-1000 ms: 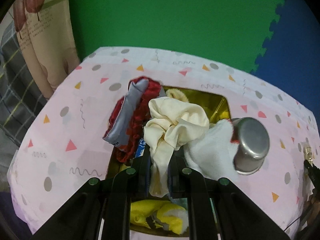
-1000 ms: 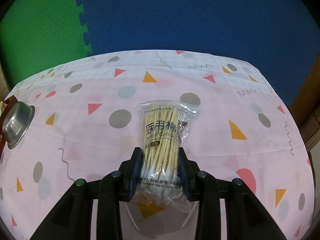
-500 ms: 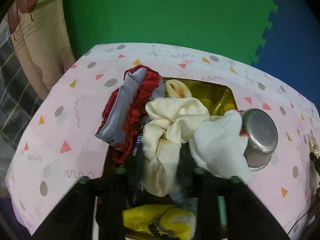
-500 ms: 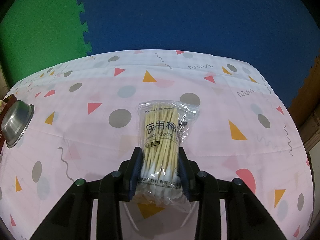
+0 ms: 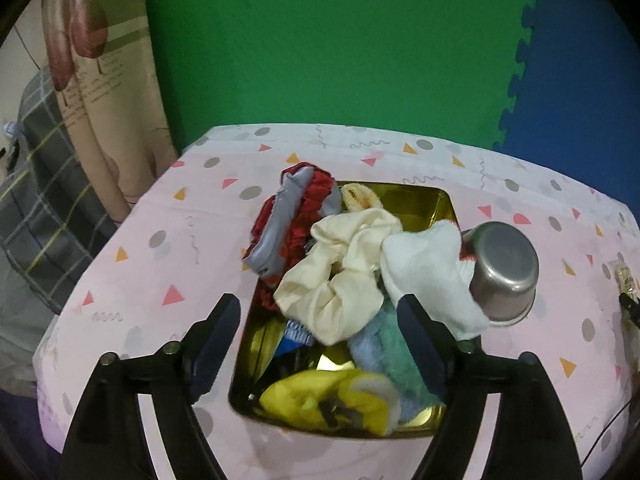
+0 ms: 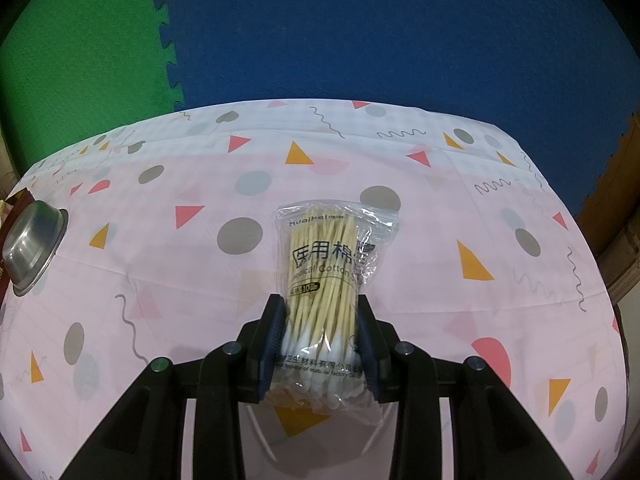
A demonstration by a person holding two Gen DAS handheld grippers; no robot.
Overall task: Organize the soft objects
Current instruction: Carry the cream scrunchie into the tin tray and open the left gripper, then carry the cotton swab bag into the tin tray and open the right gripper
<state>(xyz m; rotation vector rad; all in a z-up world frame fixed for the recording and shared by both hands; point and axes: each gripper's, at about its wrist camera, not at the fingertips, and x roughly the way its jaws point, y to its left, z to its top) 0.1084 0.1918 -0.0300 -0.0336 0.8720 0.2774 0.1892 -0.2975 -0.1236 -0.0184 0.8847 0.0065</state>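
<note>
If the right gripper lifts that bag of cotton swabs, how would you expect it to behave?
The swab bag is probably light, being thin sticks in film. The right gripper pinches only its near end, so the free end may droop. The glossy plastic looks slippery, so it might slide between the pads.

Left gripper point(image 5: 320, 316): jaws just opened wide, nothing pressed between pads, angled downward. Right gripper point(image 6: 320, 340): clamped on a packet, apparently unmoving, angled downward likewise.
</note>
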